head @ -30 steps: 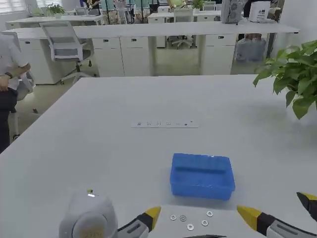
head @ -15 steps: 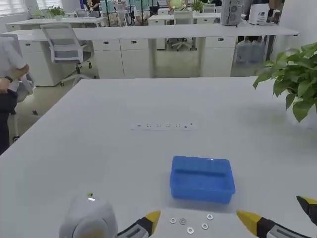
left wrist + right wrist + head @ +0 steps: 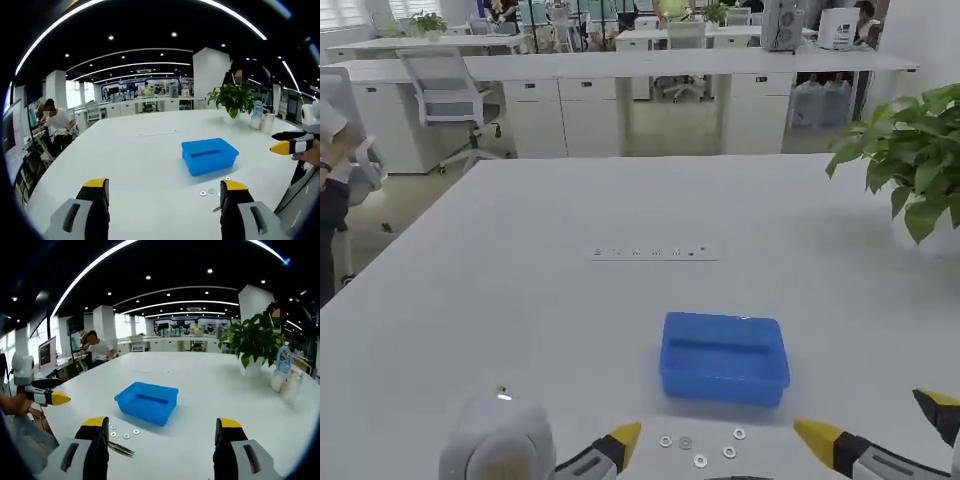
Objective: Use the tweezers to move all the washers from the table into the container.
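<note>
Yellow-tipped left tongs (image 3: 164, 184) at the near edge, spread wide, pinching nothing. Same for the right tongs (image 3: 161, 422): jaws well apart, empty. Between the two in the head view, low on the white worktop (image 3: 520, 260), five washers (image 3: 700, 461) in a loose scatter, all flat on the surface. Just nearer than those, the tweezers (image 3: 121, 449), lying on the worktop close by the right tongs' left jaw in the right gripper view; touching it or not, cannot tell. Not picked up by either pair.

Just beyond the washers, the blue container (image 3: 724, 358), open-topped and upright, near the washers but clear of them. Looks empty as far as its inside shows, with part of the floor hidden behind the near wall.

Judging by that: nothing moved across yet. All five visible washers left to carry, and before that the tweezers to be gripped. Very start of the job, by the look of it.

Farther on, a flush socket strip (image 3: 653, 252) in the middle of the worktop, a leafy plant (image 3: 910, 170) at the far right, then office desks (image 3: 620, 65) and chairs (image 3: 445, 85), with a person (image 3: 56, 124) seated off to the left
</note>
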Action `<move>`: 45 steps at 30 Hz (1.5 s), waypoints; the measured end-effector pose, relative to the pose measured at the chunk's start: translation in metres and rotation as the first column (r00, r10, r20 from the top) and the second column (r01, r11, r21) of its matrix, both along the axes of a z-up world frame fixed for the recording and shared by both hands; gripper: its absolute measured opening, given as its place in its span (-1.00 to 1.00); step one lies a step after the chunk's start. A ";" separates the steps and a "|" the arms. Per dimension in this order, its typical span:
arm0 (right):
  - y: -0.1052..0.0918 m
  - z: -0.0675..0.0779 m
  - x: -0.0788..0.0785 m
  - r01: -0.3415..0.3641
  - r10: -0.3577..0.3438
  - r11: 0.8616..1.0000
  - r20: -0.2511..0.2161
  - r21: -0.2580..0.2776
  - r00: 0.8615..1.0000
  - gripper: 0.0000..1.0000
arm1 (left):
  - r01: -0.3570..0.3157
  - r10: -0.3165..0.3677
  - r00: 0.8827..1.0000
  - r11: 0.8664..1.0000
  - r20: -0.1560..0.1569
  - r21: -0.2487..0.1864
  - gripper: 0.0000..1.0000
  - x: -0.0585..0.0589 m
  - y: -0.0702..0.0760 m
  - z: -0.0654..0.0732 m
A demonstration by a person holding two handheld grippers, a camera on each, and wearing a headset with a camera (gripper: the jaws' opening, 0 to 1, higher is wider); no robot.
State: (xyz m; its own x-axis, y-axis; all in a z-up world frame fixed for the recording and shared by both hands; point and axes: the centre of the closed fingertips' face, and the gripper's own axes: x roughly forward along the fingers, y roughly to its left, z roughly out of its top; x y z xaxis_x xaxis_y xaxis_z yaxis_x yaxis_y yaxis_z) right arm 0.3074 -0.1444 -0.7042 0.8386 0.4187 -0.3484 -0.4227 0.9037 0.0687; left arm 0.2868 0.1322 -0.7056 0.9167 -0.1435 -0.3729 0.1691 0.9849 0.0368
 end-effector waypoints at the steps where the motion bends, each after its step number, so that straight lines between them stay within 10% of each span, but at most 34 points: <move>1: 0.000 0.000 0.000 0.000 0.000 1.000 -0.001 -0.002 1.000 0.74 | 0.004 -0.004 1.000 1.000 0.005 0.004 0.89 0.000 -0.001 0.001; 12: 0.000 -0.002 0.000 0.003 -0.003 1.000 -0.010 0.006 1.000 0.74 | 0.027 -0.027 1.000 1.000 0.013 -0.001 0.85 0.000 -0.005 0.004; 18: 0.001 -0.006 0.000 -0.005 0.005 1.000 -0.020 -0.014 1.000 0.69 | 0.111 -0.111 0.993 0.994 -0.032 -0.006 0.77 0.001 -0.018 -0.003; 22: 0.002 -0.009 -0.001 -0.013 0.012 1.000 -0.037 -0.019 0.999 0.68 | 0.217 -0.212 0.970 0.976 -0.121 0.029 0.52 0.000 -0.032 -0.014; 31: 0.002 -0.015 -0.002 -0.018 0.016 1.000 -0.065 -0.019 0.998 0.64 | 0.447 -0.437 0.857 0.894 -0.274 -0.028 0.01 -0.007 -0.073 -0.037; 41: 0.000 -0.018 -0.002 -0.008 0.007 1.000 -0.085 -0.015 0.996 0.55 | 0.663 -0.613 0.648 0.746 -0.451 -0.061 -0.39 -0.020 -0.106 -0.079; 45: -0.001 -0.019 -0.002 -0.007 0.005 1.000 -0.090 -0.019 0.996 0.55 | 0.682 -0.609 0.627 0.730 -0.486 -0.036 -0.55 -0.016 -0.106 -0.094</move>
State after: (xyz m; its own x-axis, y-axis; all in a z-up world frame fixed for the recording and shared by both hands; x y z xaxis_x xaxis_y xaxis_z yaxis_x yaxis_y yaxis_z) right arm 0.3052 -0.1450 -0.7236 0.8012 0.4160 -0.4301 -0.4207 0.9028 0.0895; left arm 0.2708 0.0261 -0.8000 0.3362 -0.5484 -0.7656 0.7916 0.6050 -0.0858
